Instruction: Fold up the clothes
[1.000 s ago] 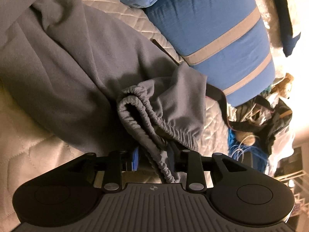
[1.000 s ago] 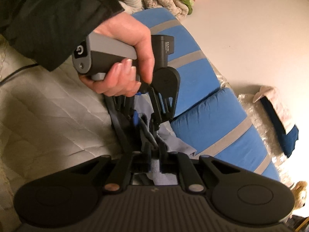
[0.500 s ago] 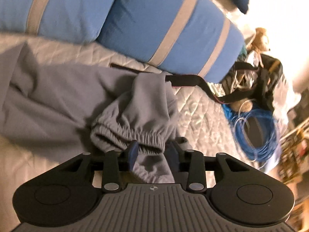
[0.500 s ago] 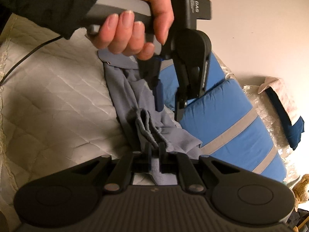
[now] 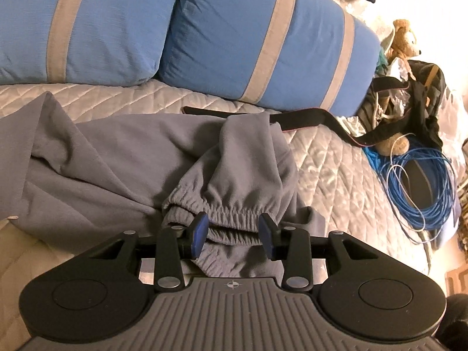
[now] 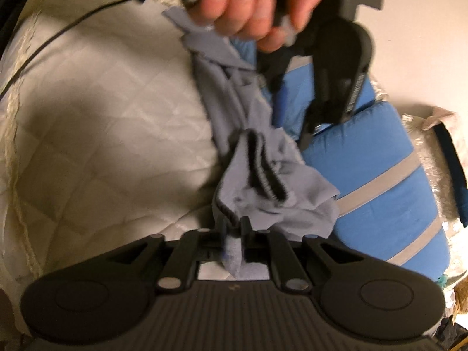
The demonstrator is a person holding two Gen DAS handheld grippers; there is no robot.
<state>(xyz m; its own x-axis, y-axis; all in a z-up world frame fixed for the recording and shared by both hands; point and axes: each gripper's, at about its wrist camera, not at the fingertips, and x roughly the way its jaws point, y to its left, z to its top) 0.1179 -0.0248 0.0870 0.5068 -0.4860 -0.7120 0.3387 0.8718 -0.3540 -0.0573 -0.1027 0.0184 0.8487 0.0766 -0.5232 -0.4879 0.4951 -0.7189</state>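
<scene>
Quilted bed holds grey sweatpants; no writing legible.

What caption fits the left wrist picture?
Open left gripper above the grey pants' elastic waistband on a quilted bed.

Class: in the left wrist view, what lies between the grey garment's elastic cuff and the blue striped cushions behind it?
Left wrist view: the grey garment itself, a black strap, and white quilted cover below the cushions.
</scene>
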